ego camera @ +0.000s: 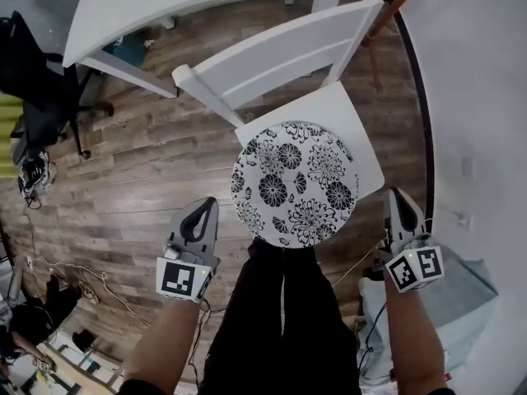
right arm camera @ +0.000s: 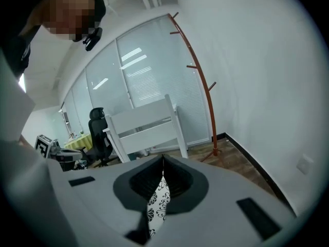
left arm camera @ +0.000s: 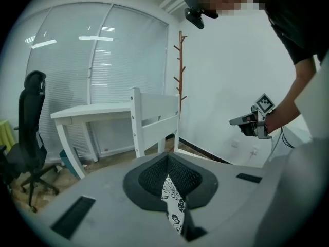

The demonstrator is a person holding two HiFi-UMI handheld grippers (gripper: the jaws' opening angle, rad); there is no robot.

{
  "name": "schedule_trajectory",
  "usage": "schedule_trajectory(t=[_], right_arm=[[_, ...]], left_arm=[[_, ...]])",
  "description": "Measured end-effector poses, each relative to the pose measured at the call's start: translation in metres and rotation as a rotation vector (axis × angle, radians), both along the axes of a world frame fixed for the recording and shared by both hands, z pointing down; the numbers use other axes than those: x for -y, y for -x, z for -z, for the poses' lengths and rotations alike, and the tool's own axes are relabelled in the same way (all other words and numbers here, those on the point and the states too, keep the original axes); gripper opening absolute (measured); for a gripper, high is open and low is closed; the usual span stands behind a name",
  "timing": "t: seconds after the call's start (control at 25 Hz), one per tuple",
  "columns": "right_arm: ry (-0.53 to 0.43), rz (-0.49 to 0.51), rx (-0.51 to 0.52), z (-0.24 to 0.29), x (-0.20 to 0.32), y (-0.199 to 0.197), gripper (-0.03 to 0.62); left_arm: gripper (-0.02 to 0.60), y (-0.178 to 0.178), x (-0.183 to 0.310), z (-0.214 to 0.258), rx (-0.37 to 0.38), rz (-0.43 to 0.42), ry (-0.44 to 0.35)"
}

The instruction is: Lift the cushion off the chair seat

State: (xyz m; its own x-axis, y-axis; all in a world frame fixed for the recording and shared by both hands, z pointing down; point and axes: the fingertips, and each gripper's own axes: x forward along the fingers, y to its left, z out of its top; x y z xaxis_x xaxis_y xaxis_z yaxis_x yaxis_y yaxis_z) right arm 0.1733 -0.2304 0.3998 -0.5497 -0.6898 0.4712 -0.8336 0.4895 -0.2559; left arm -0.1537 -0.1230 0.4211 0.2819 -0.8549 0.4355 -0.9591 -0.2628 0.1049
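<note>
A round cushion (ego camera: 295,183) with a black-and-white flower print lies on the seat of a white wooden chair (ego camera: 272,56). My left gripper (ego camera: 209,204) hangs shut and empty just off the cushion's left front edge. To the right of the cushion, my right gripper (ego camera: 394,194) is also shut and empty. In the left gripper view the jaws (left arm camera: 167,156) are pressed together, and a strip of the cushion (left arm camera: 174,202) shows below them. The right gripper view shows the same: closed jaws (right arm camera: 163,159) with the cushion's print (right arm camera: 157,205) under them. Neither gripper touches the cushion.
A white table (ego camera: 165,6) stands behind the chair, with a black office chair (ego camera: 33,81) at the left. An orange coat stand (ego camera: 397,6) and a white wall are at the right. The person's legs (ego camera: 280,319) stand against the seat's front. Cables lie on the wooden floor.
</note>
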Motion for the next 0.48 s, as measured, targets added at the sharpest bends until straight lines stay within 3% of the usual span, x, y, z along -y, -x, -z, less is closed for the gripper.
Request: schedule_trajectory(t=[0.32,0.48], right_arm=[[0.016,-0.007,-0.08,-0.059,-0.006,-0.01,0.009],[0.032,-0.039,-0.104,-0.102,-0.001,-0.016,0.009]], left_arm=[[0.005,0.003,-0.012,-0.064,-0.049,0.003,0.117],[0.005,0.002,-0.012,-0.091,-0.031,-0.002,0.118]])
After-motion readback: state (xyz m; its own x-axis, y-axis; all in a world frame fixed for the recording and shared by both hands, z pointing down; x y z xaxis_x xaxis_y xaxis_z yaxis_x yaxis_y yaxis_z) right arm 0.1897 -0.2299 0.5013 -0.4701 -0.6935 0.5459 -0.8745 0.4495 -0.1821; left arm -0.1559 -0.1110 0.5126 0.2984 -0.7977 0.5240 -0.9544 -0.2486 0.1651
